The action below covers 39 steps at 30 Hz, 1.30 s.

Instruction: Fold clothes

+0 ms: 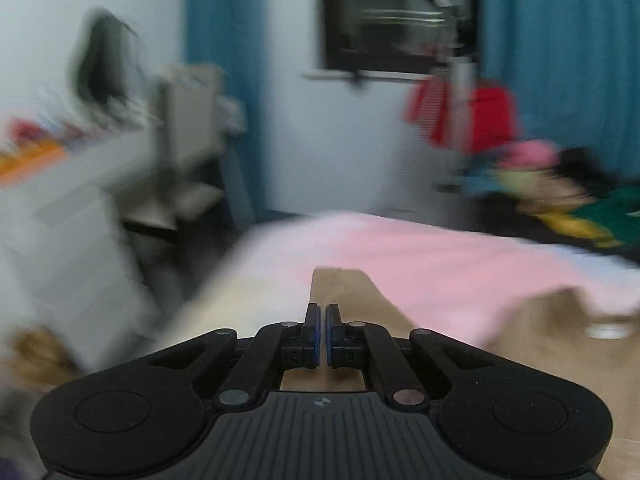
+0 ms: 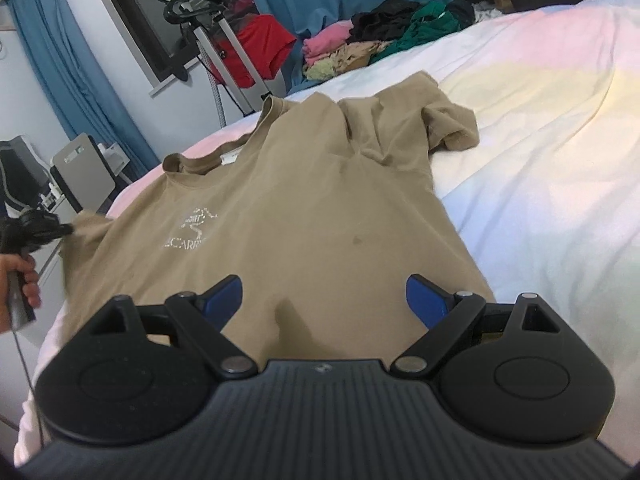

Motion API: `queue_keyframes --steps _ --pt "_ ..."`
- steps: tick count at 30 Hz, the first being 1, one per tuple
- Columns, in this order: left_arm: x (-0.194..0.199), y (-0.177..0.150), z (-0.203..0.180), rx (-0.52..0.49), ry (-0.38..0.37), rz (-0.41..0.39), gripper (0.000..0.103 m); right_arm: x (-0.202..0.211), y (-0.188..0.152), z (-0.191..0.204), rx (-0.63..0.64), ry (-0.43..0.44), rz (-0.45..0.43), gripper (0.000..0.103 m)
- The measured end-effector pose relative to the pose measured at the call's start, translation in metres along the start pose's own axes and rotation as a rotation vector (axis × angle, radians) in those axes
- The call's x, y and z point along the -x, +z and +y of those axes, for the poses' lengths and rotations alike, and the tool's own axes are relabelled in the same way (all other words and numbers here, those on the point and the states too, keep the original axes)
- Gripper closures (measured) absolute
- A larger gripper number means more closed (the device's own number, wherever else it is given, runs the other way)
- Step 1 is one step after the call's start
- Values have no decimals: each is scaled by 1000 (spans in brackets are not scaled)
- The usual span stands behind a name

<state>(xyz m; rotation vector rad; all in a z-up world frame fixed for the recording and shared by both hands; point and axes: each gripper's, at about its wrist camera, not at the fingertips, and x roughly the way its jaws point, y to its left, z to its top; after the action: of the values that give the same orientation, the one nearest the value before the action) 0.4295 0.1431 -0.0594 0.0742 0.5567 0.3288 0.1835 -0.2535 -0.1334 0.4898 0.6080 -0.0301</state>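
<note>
Left wrist view blurred; left tongs point(image 1: 323, 330) on tan tee point(image 1: 344, 292) slvs.

Bright room; left view motion-blurred (fisheye edges), right sharp.

Tan T-shirt point(image 2: 304, 208): soft matt cloth, creased, pale print on chest. Bed sheet point(image 2: 540, 128): smooth matt fabric, pastel. Right gripper point(image 2: 324, 300): matt black ribbed plastic, metal rivets, blue pads point(image 2: 426, 298).

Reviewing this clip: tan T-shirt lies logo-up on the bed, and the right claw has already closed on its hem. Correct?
Not quite. The right claw stands wide open above the tan T-shirt, gripping nothing; the right wrist view shows it. The shirt does lie logo-up on the bed.
</note>
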Motion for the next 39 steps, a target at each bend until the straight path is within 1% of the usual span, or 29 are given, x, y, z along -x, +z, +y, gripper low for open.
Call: queue_keyframes --steps 1,2,3,4,5,6,7,8,9,14,18,19,20,21,22,23,24,25,26,27,28,30,33,34,35,36,37,38,39 --pt "-3 2 -1 -15 35 4 99 1 0 0 6 -7 -7 13" --pt "-6 1 -1 -13 42 29 99 1 0 0 11 -12 -12 13" --pt "-9 -1 1 5 39 55 96 1 1 0 13 -15 -15 13" --pt "-10 -5 4 36 23 69 91 2 1 0 15 -18 -18 13" --pt "-8 -9 9 68 -6 69 86 2 1 -1 15 -20 -20 13" --pt "-4 -15 17 106 -31 72 68 3 1 -1 12 -18 -21 13" --pt "0 -22 27 154 -46 82 44 3 2 -2 9 -16 -22 13" --pt "4 -29 36 202 -60 92 37 4 2 -2 7 -13 -23 13" --pt "9 -36 46 251 -75 103 34 5 3 -2 5 -10 -24 13" --pt "21 -82 98 535 -143 190 33 7 3 0 3 6 -25 13" --pt "29 -112 122 703 -207 187 35 9 2 1 -1 9 -21 13" --pt "30 -115 125 729 -231 175 41 10 2 2 1 11 -22 13" --pt "30 -115 125 738 -270 152 44 11 2 2 2 13 -24 13" --pt "29 -115 124 746 -300 144 46 11 1 3 5 17 -25 13" --pt "30 -115 123 750 -316 152 49 11 1 4 10 20 -26 13" --pt "28 -115 120 747 -318 178 52 11 1 5 14 17 -25 13" --pt "25 -114 115 732 -313 210 64 10 1 5 16 14 -25 13" --pt "25 -113 110 714 -314 229 80 10 1 5 18 12 -26 13" --pt "25 -111 106 695 -314 248 87 10 1 5 19 11 -25 13" --pt "26 -110 103 675 -320 247 94 10 1 5 21 9 -24 13" --pt "30 -108 102 640 -304 218 95 11 1 5 23 8 -26 13" --pt "42 -100 97 550 -202 168 95 13 1 6 25 6 -30 13" --pt "50 -93 83 413 -72 170 94 16 3 6 32 5 -48 13" --pt "49 -93 75 370 -44 181 94 17 3 6 36 2 -55 13" --pt "49 -93 69 349 -41 185 92 17 3 6 40 -2 -58 13" --pt "51 -94 66 351 -54 182 88 17 3 5 43 -4 -60 13" --pt "56 -95 65 364 -70 173 75 17 3 5 44 -6 -62 13" --pt "62 -96 65 370 -76 164 67 17 4 4 45 -6 -64 13" --pt "69 -96 63 361 -77 152 51 17 4 4 46 -6 -66 13"
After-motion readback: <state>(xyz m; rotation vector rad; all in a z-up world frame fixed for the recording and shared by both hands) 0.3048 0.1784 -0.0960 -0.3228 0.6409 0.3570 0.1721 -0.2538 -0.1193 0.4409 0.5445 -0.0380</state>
